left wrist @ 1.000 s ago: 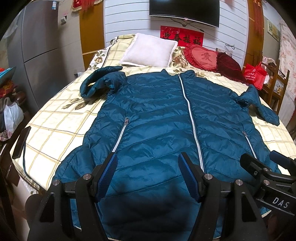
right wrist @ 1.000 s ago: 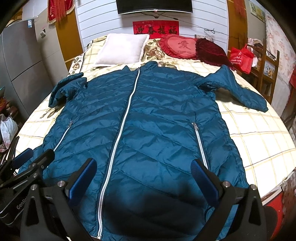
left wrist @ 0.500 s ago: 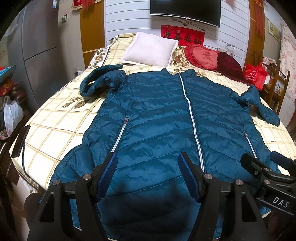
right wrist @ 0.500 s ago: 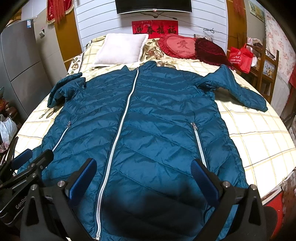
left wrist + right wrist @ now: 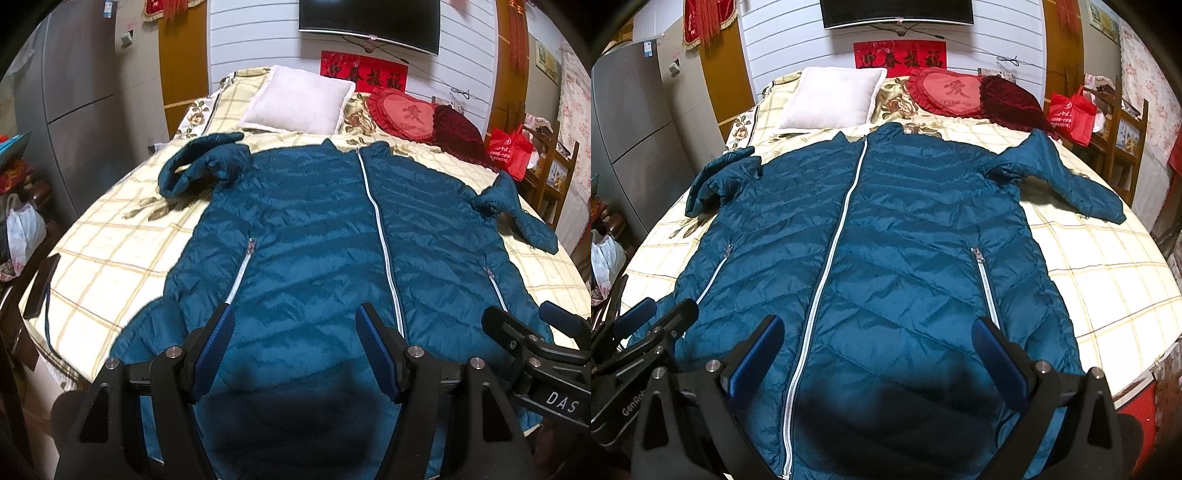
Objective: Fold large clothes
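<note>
A long teal quilted jacket (image 5: 314, 229) (image 5: 894, 236) lies front up and zipped on the bed, collar toward the pillows. Its left sleeve (image 5: 201, 162) is bunched up near the shoulder; the right sleeve (image 5: 1067, 177) stretches out toward the bed's right side. My left gripper (image 5: 295, 325) hovers open above the hem, left of the white zip (image 5: 384, 251). My right gripper (image 5: 879, 336) hangs open over the hem, spanning the centre zip and the right pocket zip (image 5: 984, 284). Neither holds anything. Each gripper shows at the edge of the other's view.
The bed (image 5: 110, 251) has a cream checked sheet. A white pillow (image 5: 831, 98) and red cushions (image 5: 949, 92) sit at the head. A grey cabinet (image 5: 74, 92) stands left; a wooden chair with a red bag (image 5: 1071, 114) stands right. A dark phone-like slab (image 5: 40, 291) lies at the bed's left edge.
Both views have shifted slightly; the jacket sits a little lower in frame. Both grippers stay open and the jacket lies as before.
</note>
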Motion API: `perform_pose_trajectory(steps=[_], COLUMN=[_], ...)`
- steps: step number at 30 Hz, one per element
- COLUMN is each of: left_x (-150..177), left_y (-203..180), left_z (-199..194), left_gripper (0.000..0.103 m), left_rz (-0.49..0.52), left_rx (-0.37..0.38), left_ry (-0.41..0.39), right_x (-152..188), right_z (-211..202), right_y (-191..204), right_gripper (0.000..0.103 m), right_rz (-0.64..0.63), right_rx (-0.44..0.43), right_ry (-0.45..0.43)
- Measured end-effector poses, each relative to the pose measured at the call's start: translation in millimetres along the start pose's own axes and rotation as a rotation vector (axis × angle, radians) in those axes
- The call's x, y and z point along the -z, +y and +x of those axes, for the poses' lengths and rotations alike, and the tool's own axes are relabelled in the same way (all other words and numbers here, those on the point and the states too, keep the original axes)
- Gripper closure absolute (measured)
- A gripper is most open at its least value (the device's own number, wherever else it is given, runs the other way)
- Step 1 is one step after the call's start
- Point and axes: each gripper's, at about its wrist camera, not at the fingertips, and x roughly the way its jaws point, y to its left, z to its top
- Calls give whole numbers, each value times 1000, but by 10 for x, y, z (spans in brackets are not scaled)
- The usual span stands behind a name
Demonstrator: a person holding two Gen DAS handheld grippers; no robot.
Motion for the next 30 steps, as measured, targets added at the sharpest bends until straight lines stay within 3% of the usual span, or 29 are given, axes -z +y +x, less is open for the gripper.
perform_pose_trajectory(steps=[13, 30], left_x=[-417, -970], left_y=[-9, -71], left_z=[190, 530], left_gripper=[22, 22], left_rz=[13, 30], left_rx=[-10, 19], left_ry=[-37, -21], right_x=[-400, -1066], right_z=[126, 423], right_y=[-37, -34], right_gripper=[0, 0], right_rz=[-1, -20], right_rx=[14, 12], right_ry=[-16, -31])
